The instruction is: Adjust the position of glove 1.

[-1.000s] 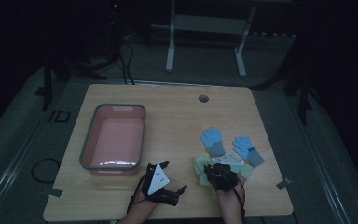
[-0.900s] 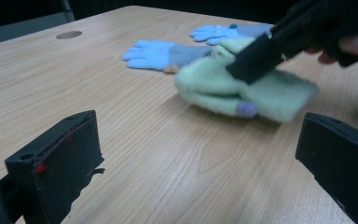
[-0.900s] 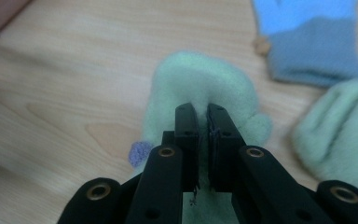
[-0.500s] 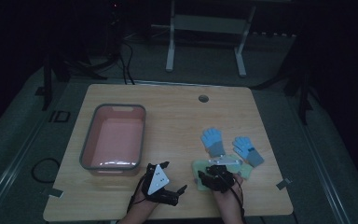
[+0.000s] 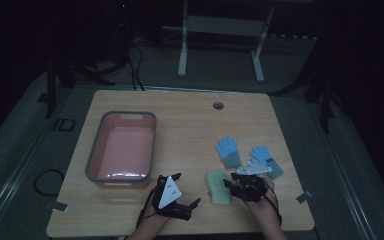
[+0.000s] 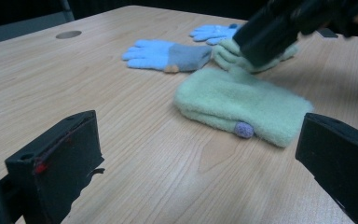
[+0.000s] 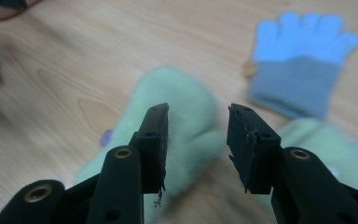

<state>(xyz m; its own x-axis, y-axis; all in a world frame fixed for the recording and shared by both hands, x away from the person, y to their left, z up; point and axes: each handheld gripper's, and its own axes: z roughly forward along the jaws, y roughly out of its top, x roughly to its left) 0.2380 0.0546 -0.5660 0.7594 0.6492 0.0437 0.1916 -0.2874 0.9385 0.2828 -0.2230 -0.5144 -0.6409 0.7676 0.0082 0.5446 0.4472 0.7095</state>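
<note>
A: High view, left to right: pink tub (image 5: pixel 94 159) on table (image 5: pixel 190 120), then left gripper (image 5: pixel 185 192) resting near front edge, jaws spread wide, nothing between.

B: Next, green mitten (image 5: pixel 218 187) flat on wood, just beside right gripper (image 5: pixel 228 184).

A: Right jaws just opened, parted above mitten, gripping nothing.

B: Farther right, two blue gloves (image 5: pixel 228 151) lying flat.

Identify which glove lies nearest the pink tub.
The green mitten, lying alone left of the right gripper. The two blue gloves and the second green one lie farther right.
</note>
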